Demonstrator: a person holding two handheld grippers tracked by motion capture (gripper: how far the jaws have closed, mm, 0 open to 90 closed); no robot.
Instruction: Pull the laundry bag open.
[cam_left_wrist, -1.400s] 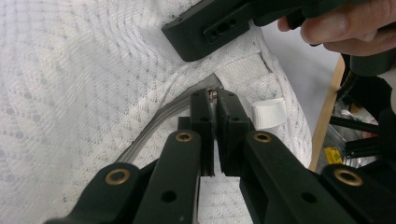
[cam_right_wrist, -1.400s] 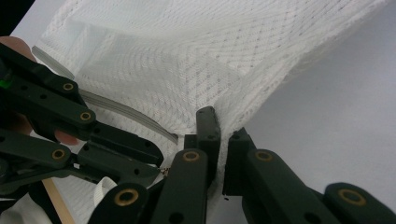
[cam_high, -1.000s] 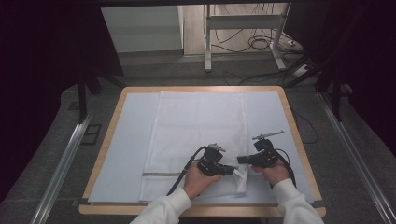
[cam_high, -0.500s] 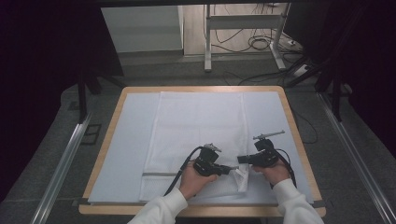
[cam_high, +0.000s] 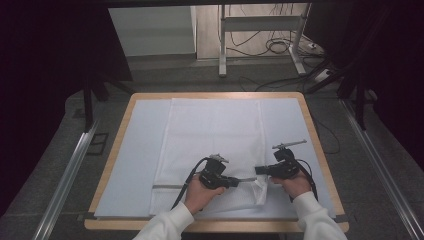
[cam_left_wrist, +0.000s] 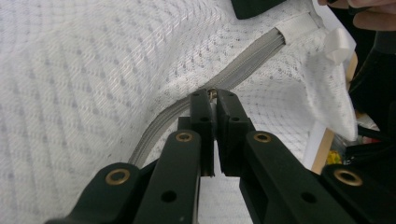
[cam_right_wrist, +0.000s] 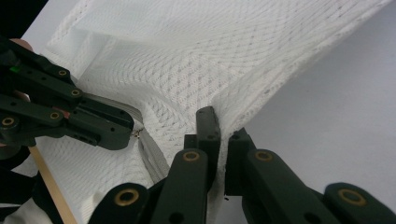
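A white mesh bag (cam_high: 215, 130) lies flat on the pale mat, and a grey zipper (cam_high: 167, 186) runs along its near edge. In the left gripper view, my left gripper (cam_left_wrist: 214, 95) is shut on the small metal zipper pull (cam_left_wrist: 213, 92), with the grey zipper (cam_left_wrist: 252, 60) leading away beyond it. In the high view, the left gripper (cam_high: 245, 180) points right toward the right gripper (cam_high: 259, 171). My right gripper (cam_right_wrist: 223, 123) is shut on a lifted fold of the mesh bag (cam_right_wrist: 187, 60) at its near right corner. The left gripper (cam_right_wrist: 133, 128) faces it close by.
The pale mat (cam_high: 140, 150) covers a wooden-edged table (cam_high: 120, 145). Metal rails (cam_high: 70, 170) run along both sides of the table. A stand with cables (cam_high: 260, 45) is on the floor beyond the far edge.
My left gripper has shifted slightly to the left along the zipper line. The right gripper has stayed where it was.
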